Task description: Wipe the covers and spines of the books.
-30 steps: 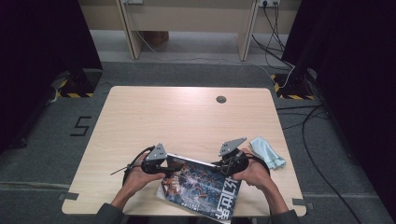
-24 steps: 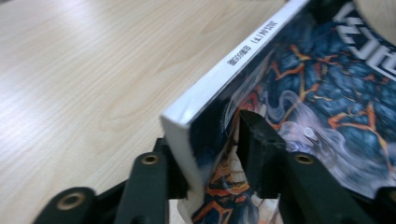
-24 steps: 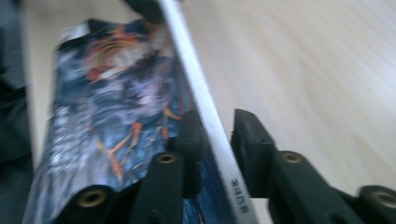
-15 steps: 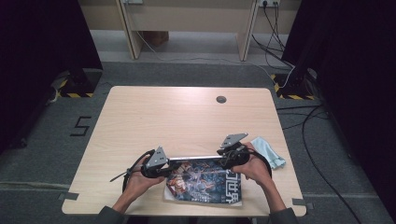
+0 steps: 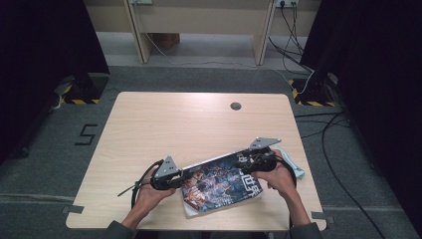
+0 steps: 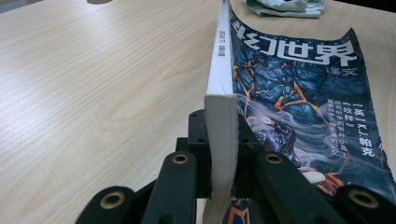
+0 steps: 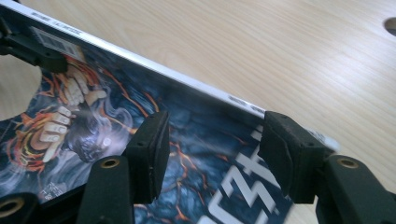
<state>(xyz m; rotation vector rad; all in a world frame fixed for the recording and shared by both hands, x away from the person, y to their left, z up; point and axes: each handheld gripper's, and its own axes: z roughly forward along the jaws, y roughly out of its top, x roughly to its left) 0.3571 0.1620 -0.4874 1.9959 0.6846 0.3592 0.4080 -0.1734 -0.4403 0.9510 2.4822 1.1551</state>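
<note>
- The jaws of the left gripper (image 5: 175,180) are clamped tight on the spine end of the magazine (image 5: 221,183); in the left gripper view the white spine stands pressed between the two black pads (image 6: 198,149), the book held on edge there.
- The jaws of the right gripper (image 5: 245,164) stand apart at a middling width and have just been opening. In the right gripper view the magazine's cover and spine edge lie in the gap between them, and neither pad (image 7: 152,149) presses on it.
- Counted: one magazine, two grippers, two hands, one crumpled cloth (image 5: 294,164), one round hole (image 5: 236,106) in the tabletop (image 5: 189,129).
- The magazine sits at the near edge of the tabletop, between the two grippers, its left end at the left gripper and its far right corner at the right gripper. The cover is dark blue with orange cracks and large white characters.
- The cloth, pale green and white, lies near the right edge, just beside the right hand (image 5: 278,179).
- The hole lies towards the far side, well apart from the magazine.
</note>
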